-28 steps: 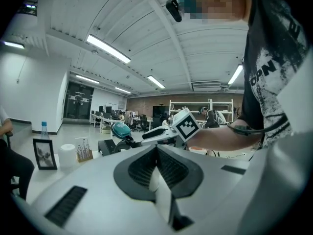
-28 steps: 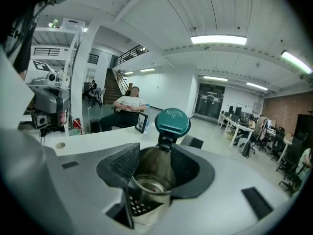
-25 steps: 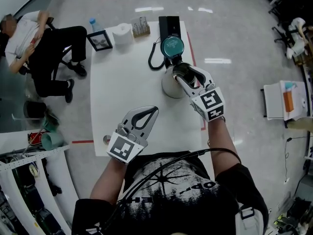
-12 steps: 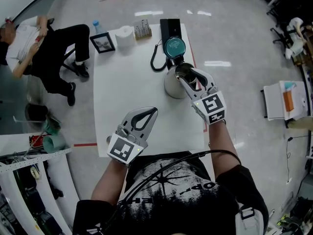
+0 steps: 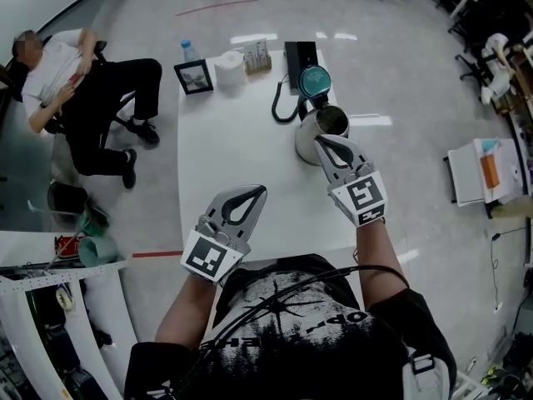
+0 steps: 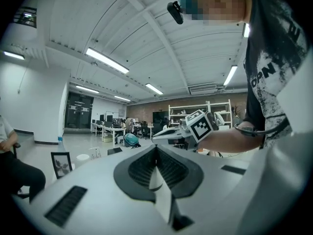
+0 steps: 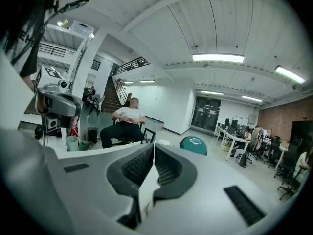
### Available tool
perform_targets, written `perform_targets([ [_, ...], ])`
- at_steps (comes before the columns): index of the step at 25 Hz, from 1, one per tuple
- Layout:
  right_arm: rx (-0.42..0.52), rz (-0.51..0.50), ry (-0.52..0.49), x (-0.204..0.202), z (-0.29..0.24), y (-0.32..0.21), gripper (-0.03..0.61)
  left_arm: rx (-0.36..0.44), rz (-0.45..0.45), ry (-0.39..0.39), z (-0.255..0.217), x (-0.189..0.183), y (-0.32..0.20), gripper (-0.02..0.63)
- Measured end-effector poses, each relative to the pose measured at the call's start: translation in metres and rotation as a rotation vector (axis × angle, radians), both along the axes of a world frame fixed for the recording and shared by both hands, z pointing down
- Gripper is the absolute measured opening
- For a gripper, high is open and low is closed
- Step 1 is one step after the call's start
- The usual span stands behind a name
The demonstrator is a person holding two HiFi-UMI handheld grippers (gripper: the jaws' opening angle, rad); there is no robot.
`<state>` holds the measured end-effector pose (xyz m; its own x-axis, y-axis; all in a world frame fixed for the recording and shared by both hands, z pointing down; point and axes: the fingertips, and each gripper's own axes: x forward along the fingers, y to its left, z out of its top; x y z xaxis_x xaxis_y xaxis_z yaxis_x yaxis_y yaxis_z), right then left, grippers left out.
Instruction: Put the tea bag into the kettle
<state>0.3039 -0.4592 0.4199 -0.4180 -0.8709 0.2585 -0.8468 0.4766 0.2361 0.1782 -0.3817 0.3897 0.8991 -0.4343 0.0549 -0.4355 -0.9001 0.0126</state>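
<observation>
The tea bag is not being shown in any view now: nothing is lying on the bench [image 5: 233, 140] near the kettle [image 5: 306, 140], and nothing is being held in either gripper. A second ago the right gripper [image 5: 325, 144] was being held over the kettle's mouth with its fingers wide apart. Now it is being drawn back toward the lower part of the frame, just beside the kettle's near wall. Its fingers [image 7: 142, 165] are closing, tips meeting, with nothing between them. From this the tea bag is being judged as released into the kettle, so the task is probably being finished, though the dark mouth is not being seen into well enough to confirm it.

The left gripper [image 5: 250, 197] is being held low at the centre of the frame, well apart from the kettle. Its fingers [image 6: 142, 168] are pressed together on nothing.

The kettle is standing upright on the bench, right of centre in the upper half of the frame. Its long axis is being kept vertical and its open mouth is pointing straight up. Its lid is off, and a teal disc [image 5: 316, 80] is lying behind it. Which way the tea bag is pointing cannot be told.
</observation>
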Motion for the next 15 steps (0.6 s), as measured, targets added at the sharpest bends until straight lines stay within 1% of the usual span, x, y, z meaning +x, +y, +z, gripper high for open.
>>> perform_targets([
  [3, 0.03, -0.008, -0.016, -0.024, -0.014, 0.016, 0.012, 0.012, -0.003, 0.002, -0.006, -0.023, 0.009, 0.011],
  [6, 0.052, -0.031, -0.063, -0.05, -0.024, 0.033, 0.011, 0.022, -0.01, 0.002, -0.01, -0.047, 0.017, 0.011],
  [10, 0.089, -0.077, -0.081, -0.087, -0.034, 0.054, 0.011, 0.029, -0.031, -0.026, -0.007, -0.082, 0.025, 0.011],
  [12, 0.107, -0.102, -0.09, -0.106, -0.038, 0.063, 0.012, 0.037, -0.037, -0.021, -0.008, -0.098, 0.029, 0.011],
  [15, 0.106, -0.126, -0.104, -0.131, -0.036, 0.075, 0.011, 0.048, -0.051, 0.004, -0.019, -0.119, 0.036, 0.011],
])
